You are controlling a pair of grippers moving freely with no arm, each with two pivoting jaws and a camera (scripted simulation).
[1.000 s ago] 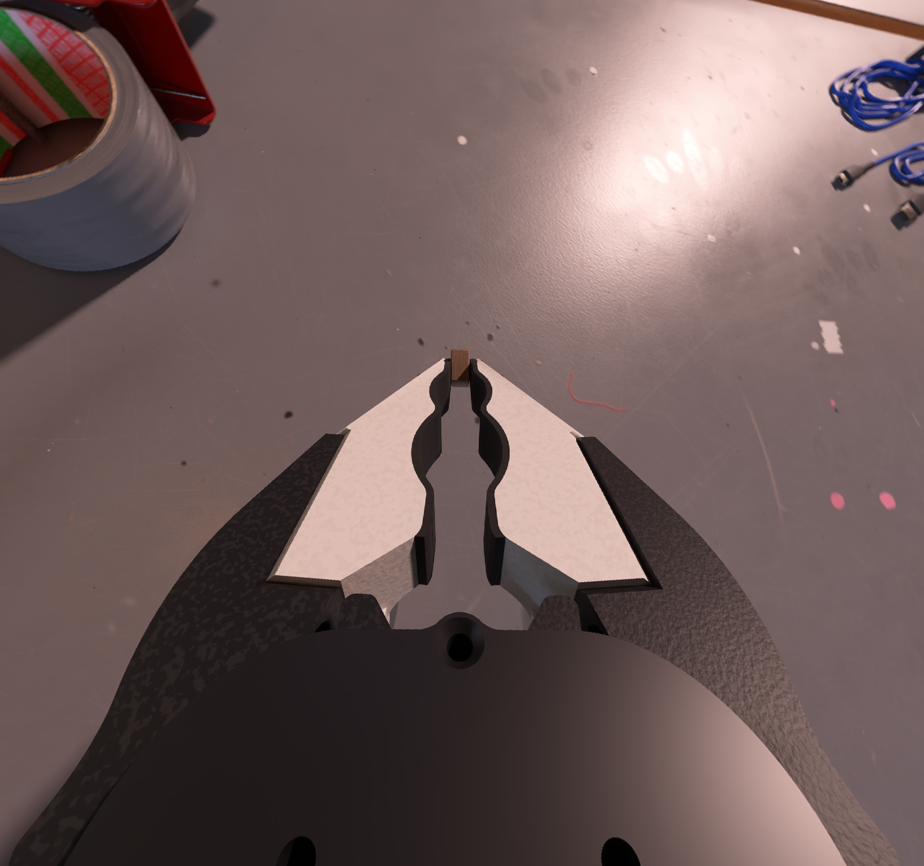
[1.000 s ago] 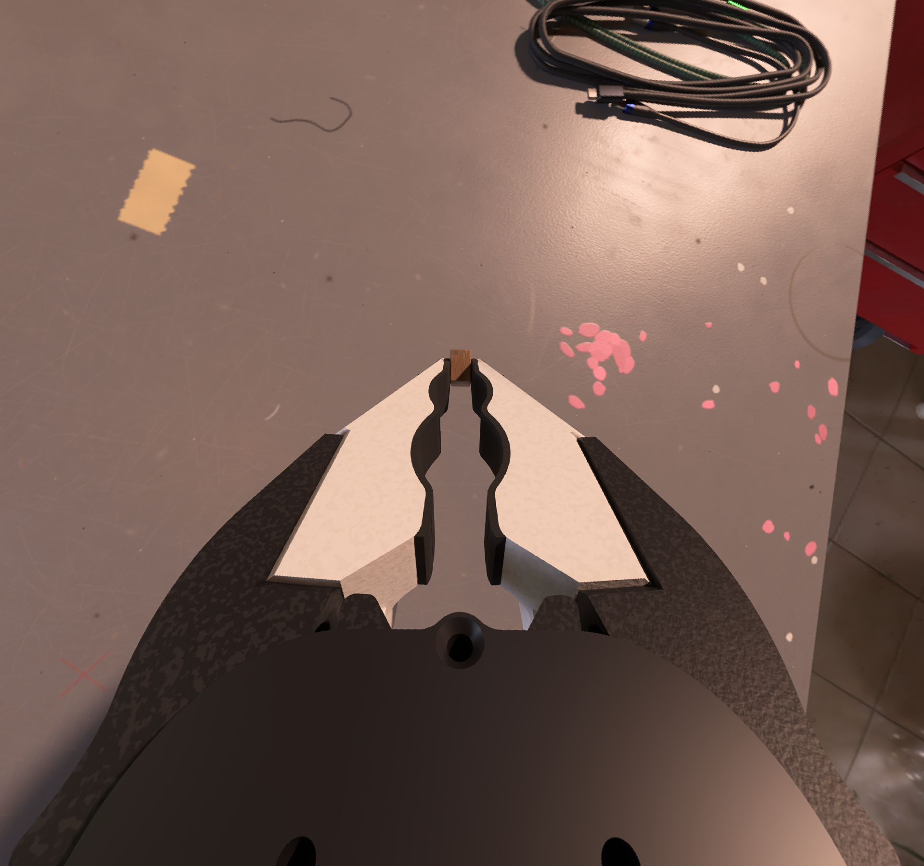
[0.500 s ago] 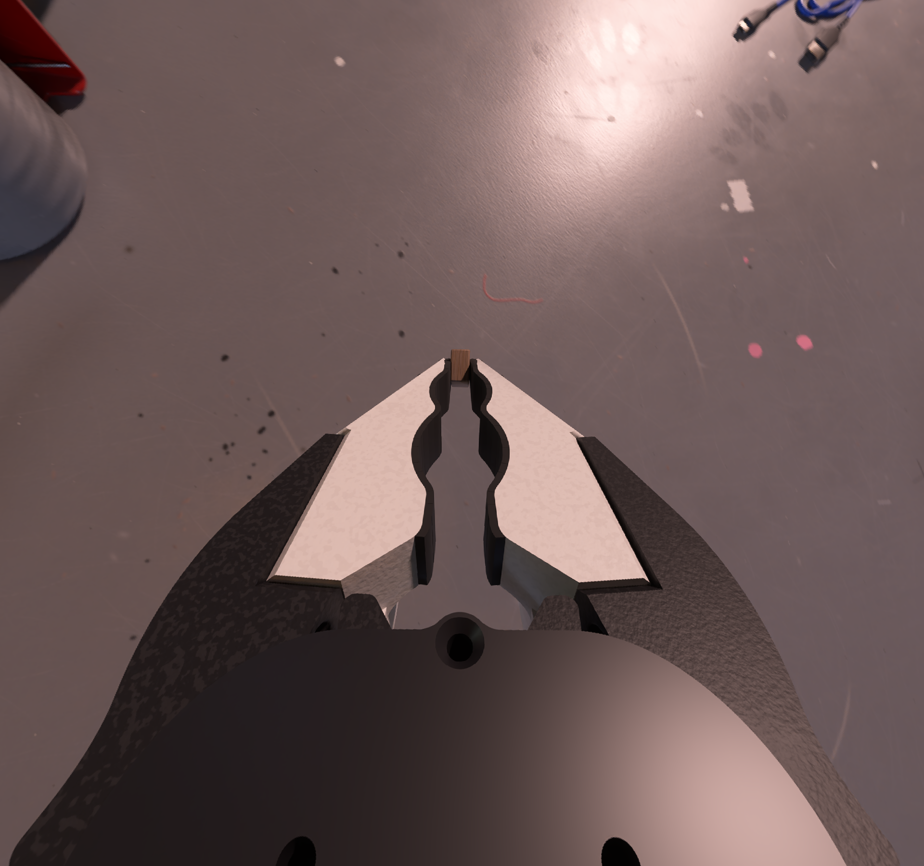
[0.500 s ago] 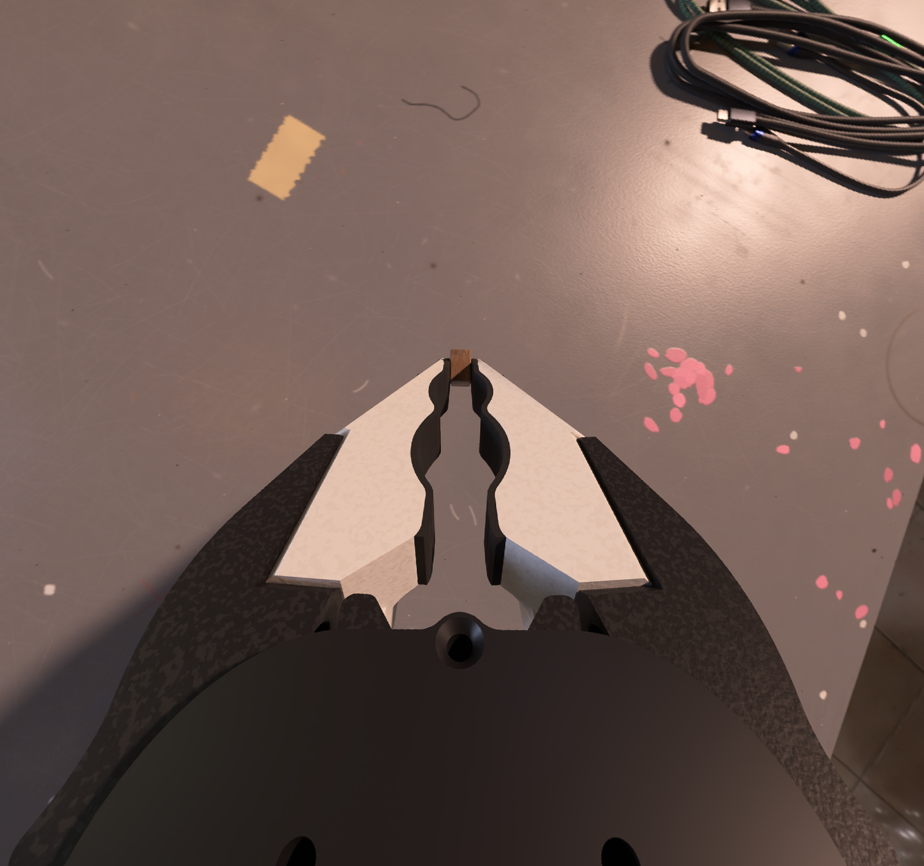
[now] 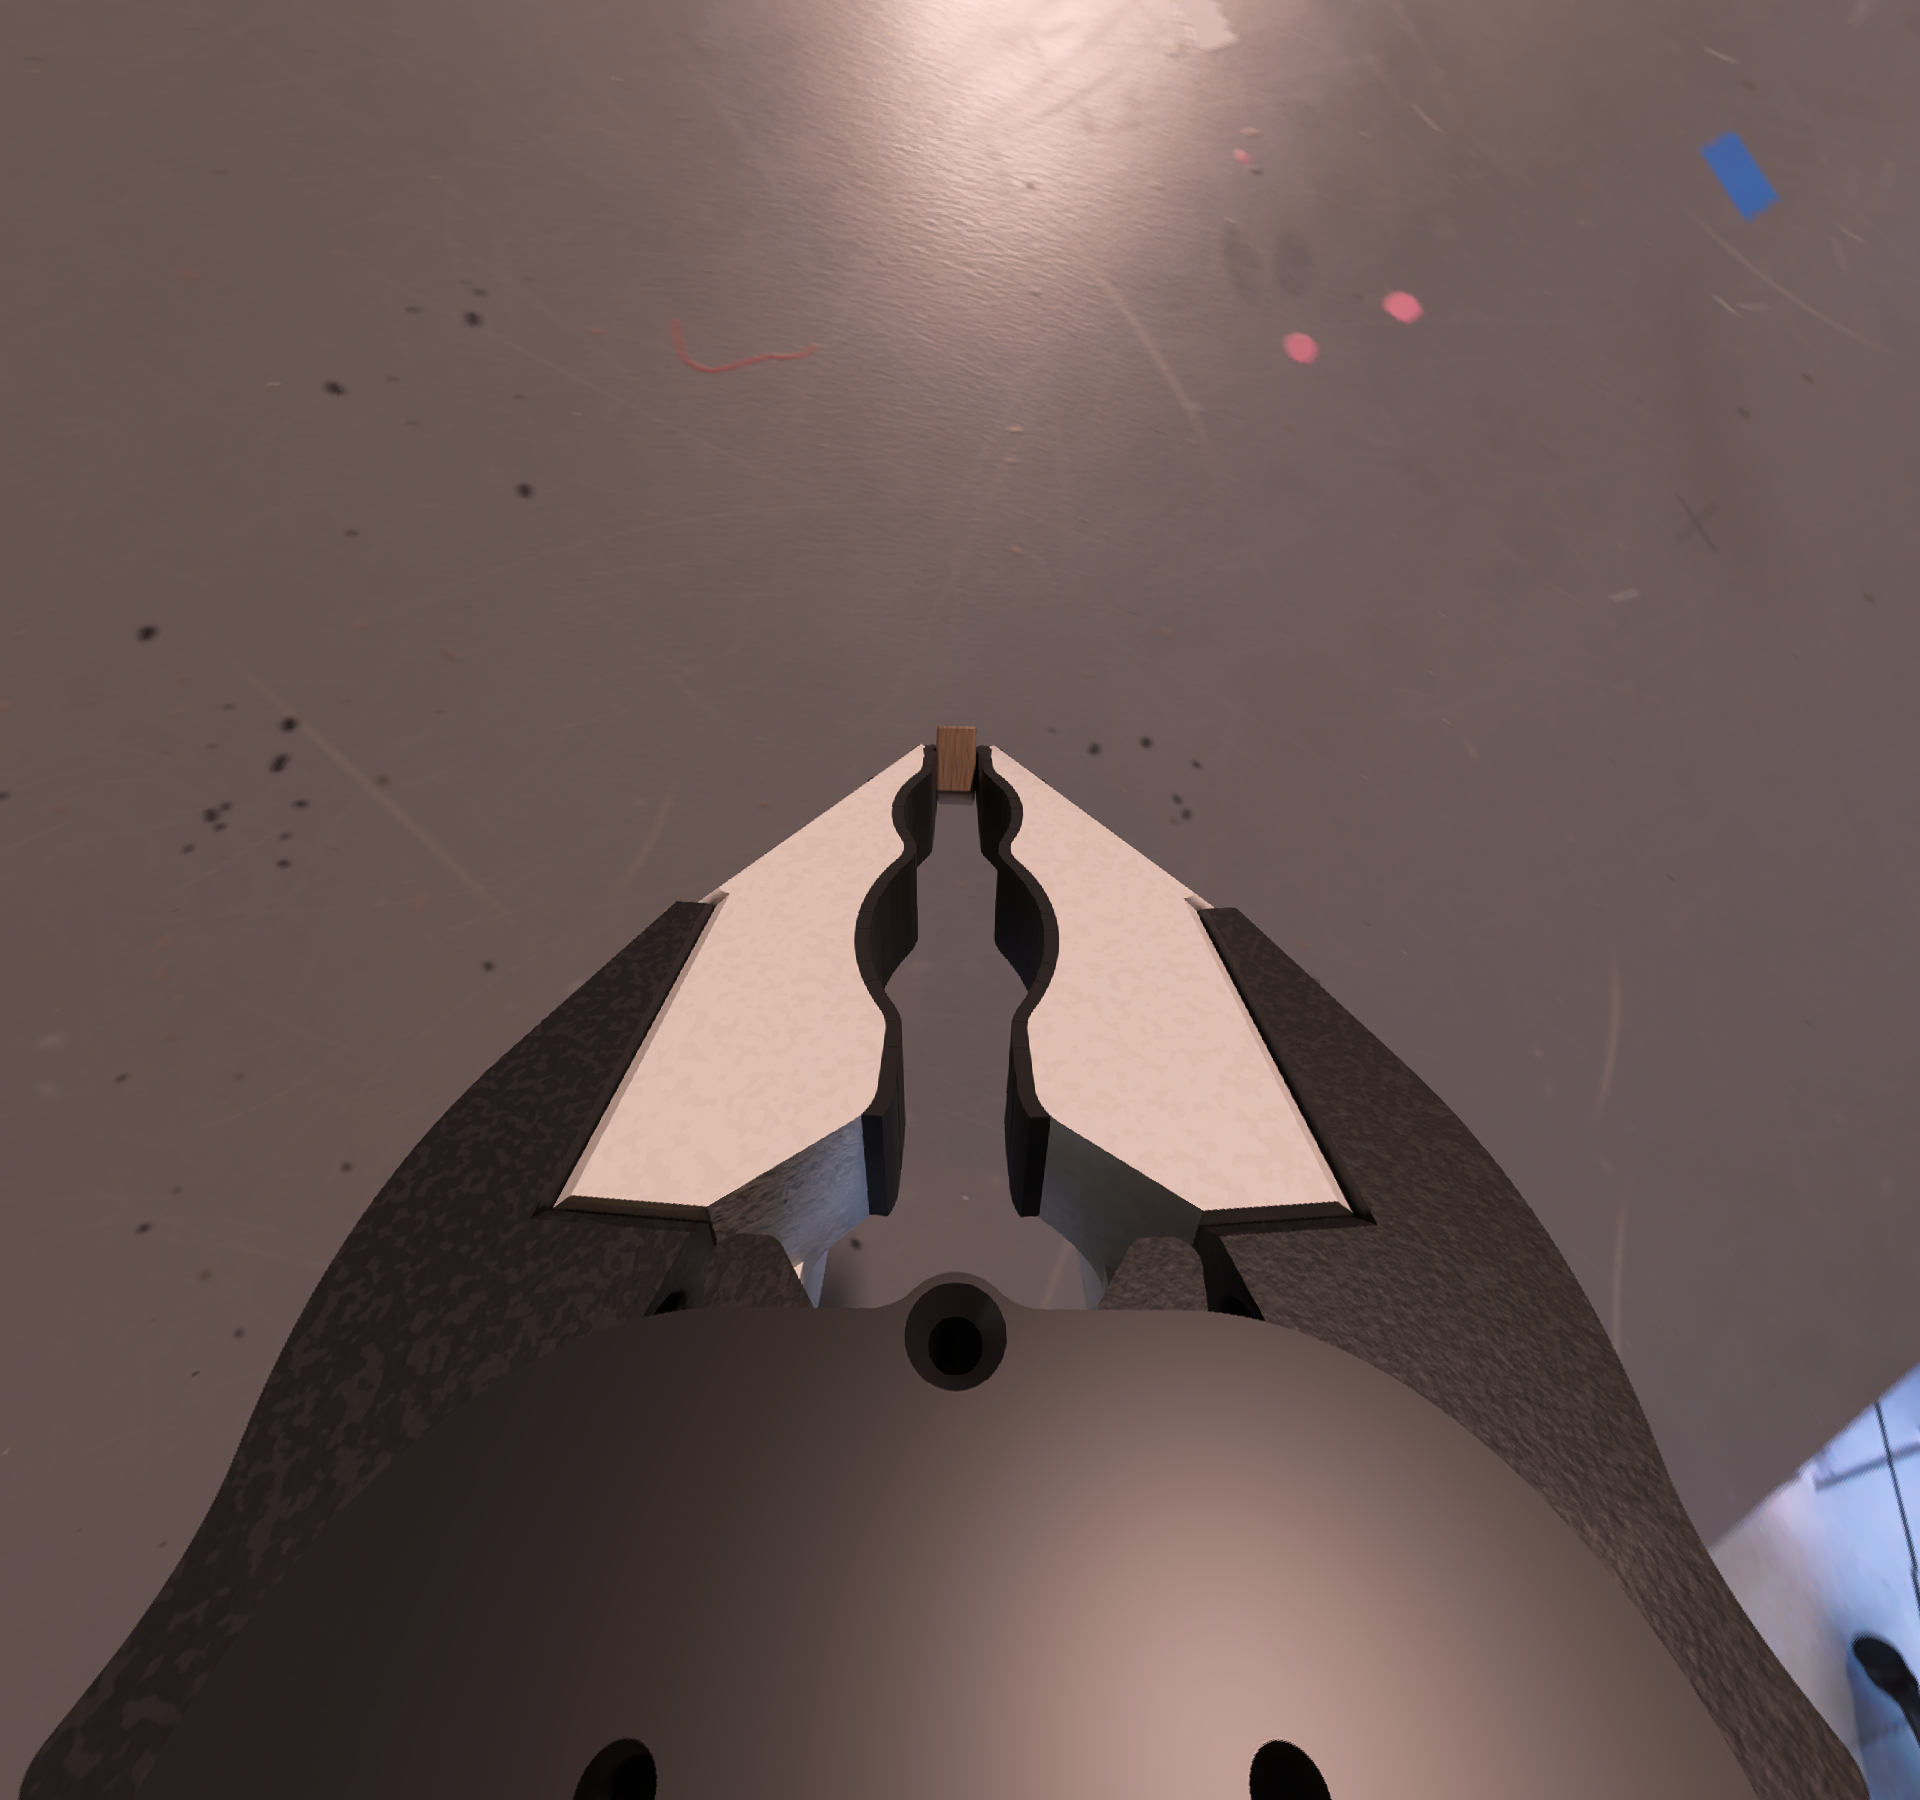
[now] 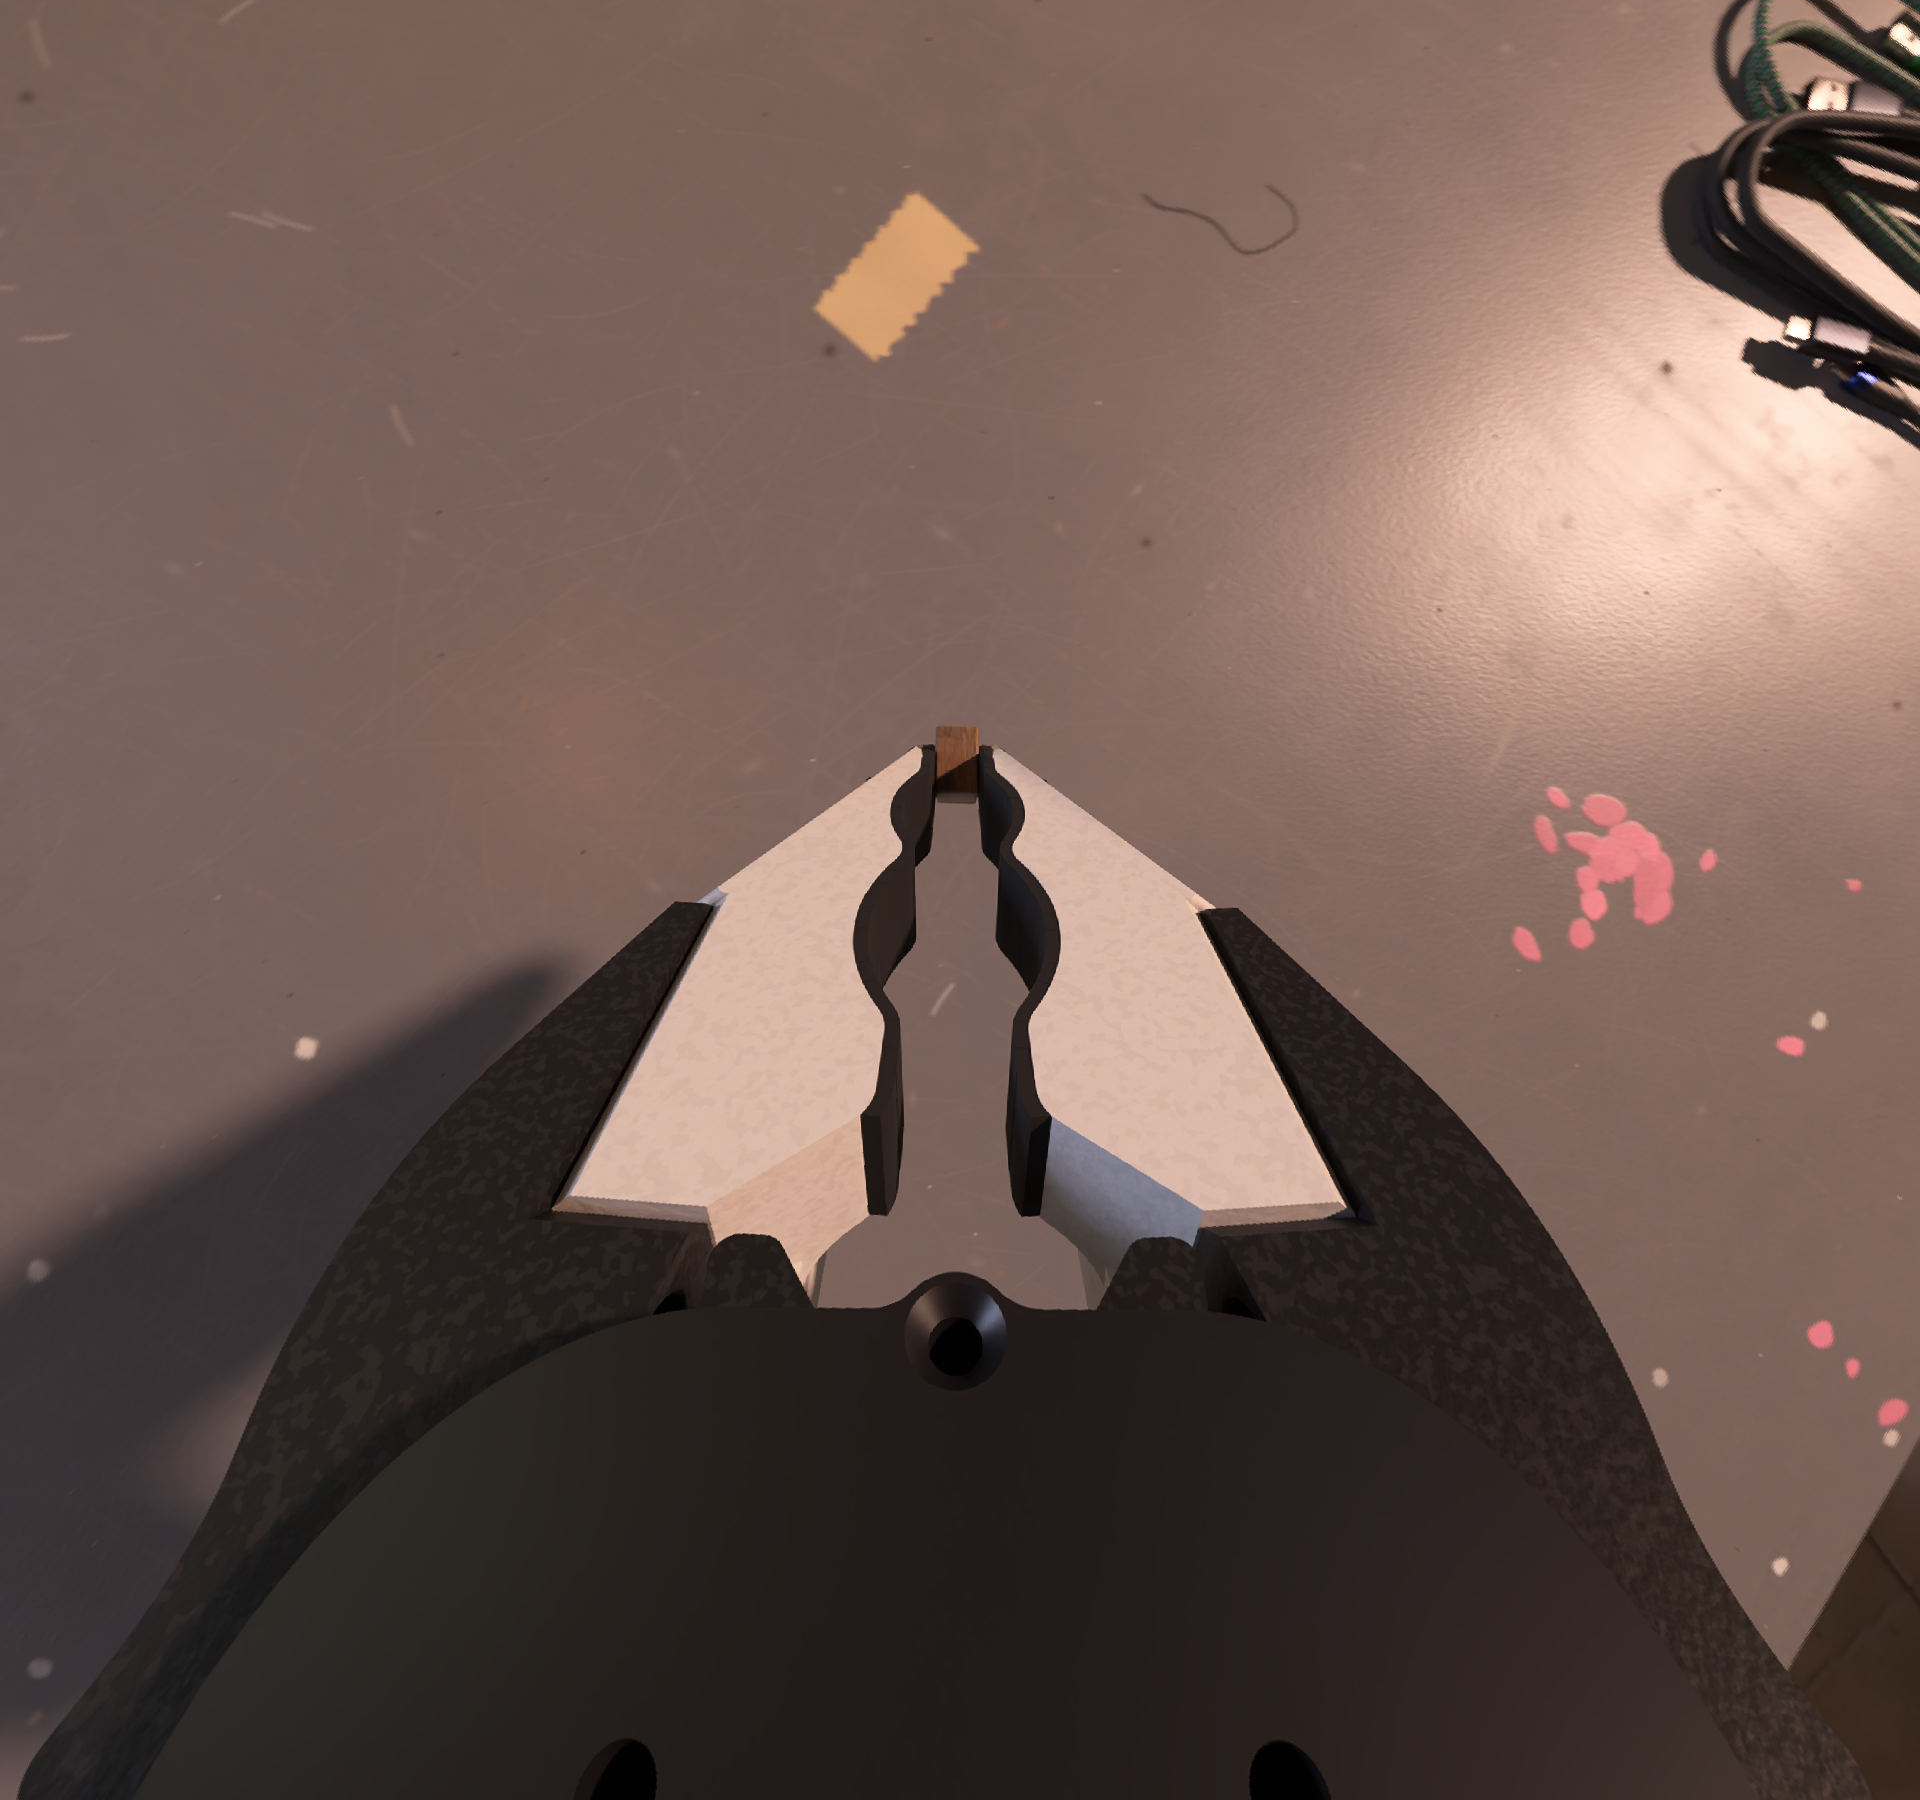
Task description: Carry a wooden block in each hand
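the carry is under way: the left hand-held gripper pinches a wooden block at its tips above the counter; the right hand-held gripper grips its own block likewise. next, i judge, calls for steady travel without loosening either pinch.

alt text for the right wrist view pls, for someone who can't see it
The right gripper pinches a small wooden block at the tips of its jaws, above a scuffed grey table. Ahead lies a tan tape scrap; coiled black and green cables sit far right, pink paint spatter nearer.
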